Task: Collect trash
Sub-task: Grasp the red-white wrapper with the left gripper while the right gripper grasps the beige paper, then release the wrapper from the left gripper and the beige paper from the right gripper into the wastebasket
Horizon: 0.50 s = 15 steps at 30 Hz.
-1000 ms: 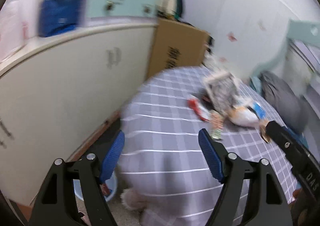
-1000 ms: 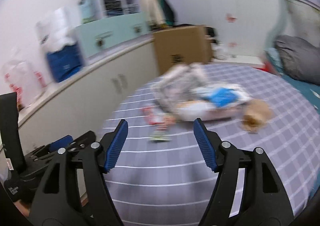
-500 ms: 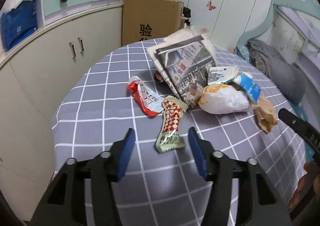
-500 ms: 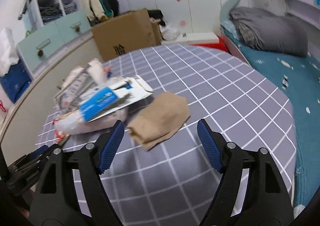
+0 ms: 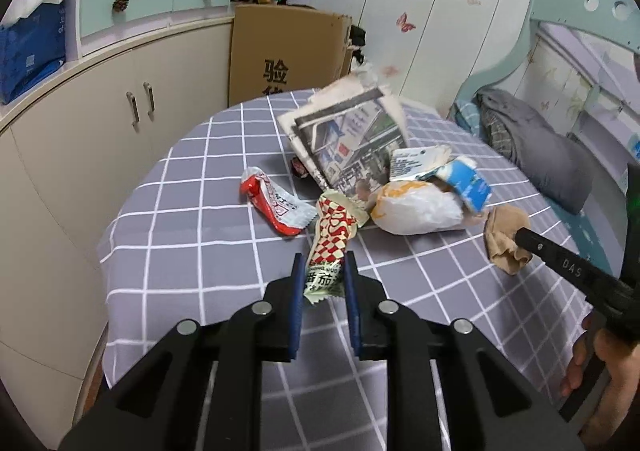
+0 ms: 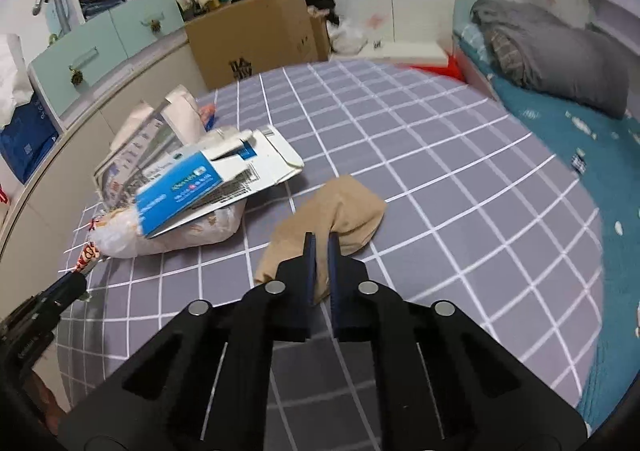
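Trash lies on a round table with a grey checked cloth (image 5: 200, 243). My left gripper (image 5: 322, 265) is shut on the near end of a red-and-cream checked snack wrapper (image 5: 334, 229). My right gripper (image 6: 320, 241) is shut on a crumpled brown paper bag (image 6: 344, 211), which also shows in the left wrist view (image 5: 506, 237). A red wrapper (image 5: 274, 203), a folded newspaper (image 5: 352, 139), a white plastic bag (image 5: 416, 209) and a flattened blue-and-white carton (image 6: 192, 187) lie in a heap between them.
A cardboard box (image 5: 286, 51) stands behind the table. Cream cabinets (image 5: 100, 123) run along the left. A bed with a grey pillow (image 6: 560, 59) lies to the right. White wardrobe doors (image 5: 420, 11) stand at the back.
Both grippers have come down to the table and closed: the left on the checked wrapper, the right on the brown paper bag. Half a second ago both stood open above them.
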Available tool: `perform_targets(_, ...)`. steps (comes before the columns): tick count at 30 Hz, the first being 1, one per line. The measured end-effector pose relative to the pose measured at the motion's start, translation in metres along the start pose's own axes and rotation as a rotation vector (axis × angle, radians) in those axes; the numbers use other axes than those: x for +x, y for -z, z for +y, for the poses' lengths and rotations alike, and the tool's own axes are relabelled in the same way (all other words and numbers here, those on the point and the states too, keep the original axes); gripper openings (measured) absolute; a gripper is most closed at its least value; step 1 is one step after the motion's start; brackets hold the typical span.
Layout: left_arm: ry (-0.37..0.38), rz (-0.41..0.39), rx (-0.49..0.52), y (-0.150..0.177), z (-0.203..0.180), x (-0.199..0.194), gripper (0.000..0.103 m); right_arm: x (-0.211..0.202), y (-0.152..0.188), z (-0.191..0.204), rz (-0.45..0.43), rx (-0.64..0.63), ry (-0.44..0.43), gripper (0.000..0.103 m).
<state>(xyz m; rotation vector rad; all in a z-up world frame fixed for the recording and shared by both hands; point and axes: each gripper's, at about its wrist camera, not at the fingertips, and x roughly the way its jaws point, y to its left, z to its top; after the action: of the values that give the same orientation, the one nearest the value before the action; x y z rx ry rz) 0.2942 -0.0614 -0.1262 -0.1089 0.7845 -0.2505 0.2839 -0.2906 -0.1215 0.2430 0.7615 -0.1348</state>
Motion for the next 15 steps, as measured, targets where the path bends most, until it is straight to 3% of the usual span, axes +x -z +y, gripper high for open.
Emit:
perform_targets(7,0.032,-0.068,-0.060,0.010,0.023,-0.044,0.018,-0.052,0.018,0.011,-0.099,-0.011,-0.075,0.005)
perform_targets(15,0.041,-0.098,-0.176,0.035,0.082,-0.096,0.018,-0.105,0.042,0.087,-0.145,-0.142,-0.250,0.005)
